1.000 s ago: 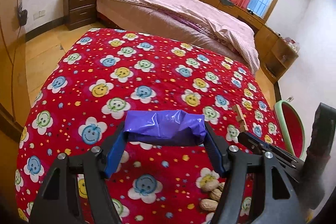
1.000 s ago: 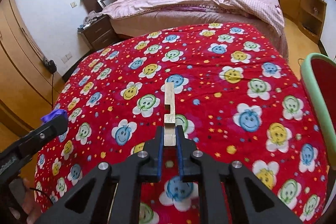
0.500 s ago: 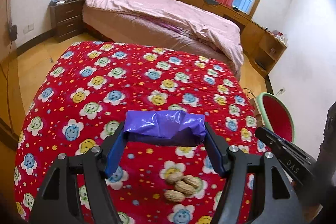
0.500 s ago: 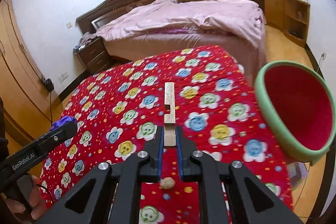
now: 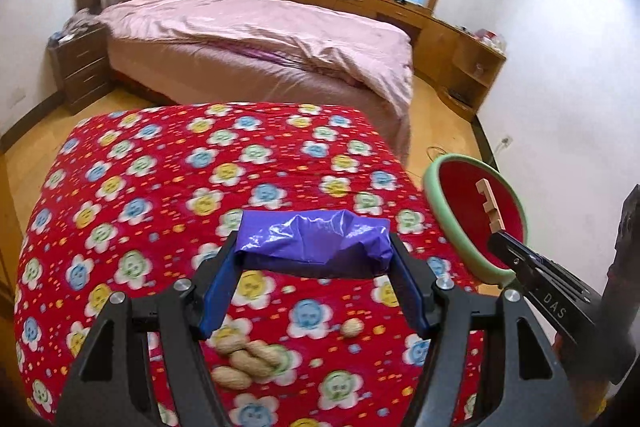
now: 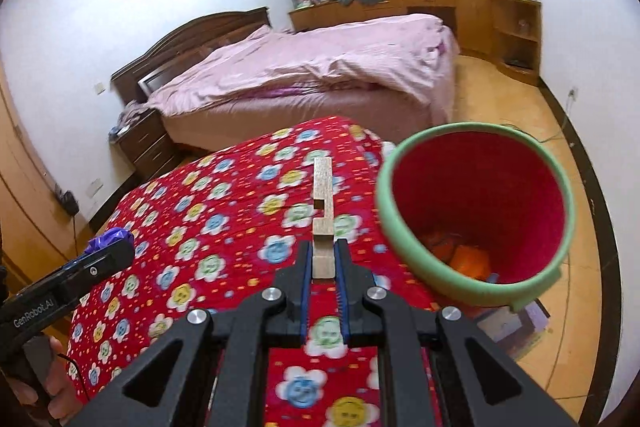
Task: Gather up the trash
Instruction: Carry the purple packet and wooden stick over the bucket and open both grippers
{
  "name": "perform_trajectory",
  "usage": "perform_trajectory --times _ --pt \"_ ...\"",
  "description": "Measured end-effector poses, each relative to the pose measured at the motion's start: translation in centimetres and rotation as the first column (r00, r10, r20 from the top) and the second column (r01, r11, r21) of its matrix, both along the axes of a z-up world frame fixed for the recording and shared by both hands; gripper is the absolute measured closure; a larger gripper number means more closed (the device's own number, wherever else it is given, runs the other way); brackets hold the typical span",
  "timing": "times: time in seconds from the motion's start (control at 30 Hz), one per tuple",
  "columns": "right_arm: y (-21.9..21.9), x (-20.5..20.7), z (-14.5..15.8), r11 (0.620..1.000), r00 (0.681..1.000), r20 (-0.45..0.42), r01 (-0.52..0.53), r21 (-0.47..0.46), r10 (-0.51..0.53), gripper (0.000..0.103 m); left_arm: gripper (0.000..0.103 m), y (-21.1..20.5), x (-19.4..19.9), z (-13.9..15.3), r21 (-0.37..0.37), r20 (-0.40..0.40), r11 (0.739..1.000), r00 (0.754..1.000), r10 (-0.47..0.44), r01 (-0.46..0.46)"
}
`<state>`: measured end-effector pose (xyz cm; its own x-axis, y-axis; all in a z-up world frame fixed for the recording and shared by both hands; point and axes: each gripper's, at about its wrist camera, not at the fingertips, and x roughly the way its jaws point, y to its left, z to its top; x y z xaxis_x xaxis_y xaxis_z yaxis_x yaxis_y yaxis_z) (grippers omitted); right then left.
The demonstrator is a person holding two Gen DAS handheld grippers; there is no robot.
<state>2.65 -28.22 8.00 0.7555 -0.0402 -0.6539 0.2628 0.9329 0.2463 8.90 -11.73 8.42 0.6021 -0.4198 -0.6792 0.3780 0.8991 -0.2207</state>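
Now wooden piece [image 6: 323, 227] clamped between right gripper [image 6: 323, 267] jaws; protruding forward

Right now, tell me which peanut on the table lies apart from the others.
The small round peanut toward the bin side lies alone on the red cloth; the other peanuts huddle together, touching.
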Motion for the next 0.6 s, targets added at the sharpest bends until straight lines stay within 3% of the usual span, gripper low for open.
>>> perform_trajectory --times 0.6 --pt "-12.4 -3.4 -2.5 0.974 0.976 -0.011 0.218 0.062 -0.218 0.090 0.033 -13.6 0.7 -2.2 0.058 -0.011 0.974 0.976 -0.219 0.219"
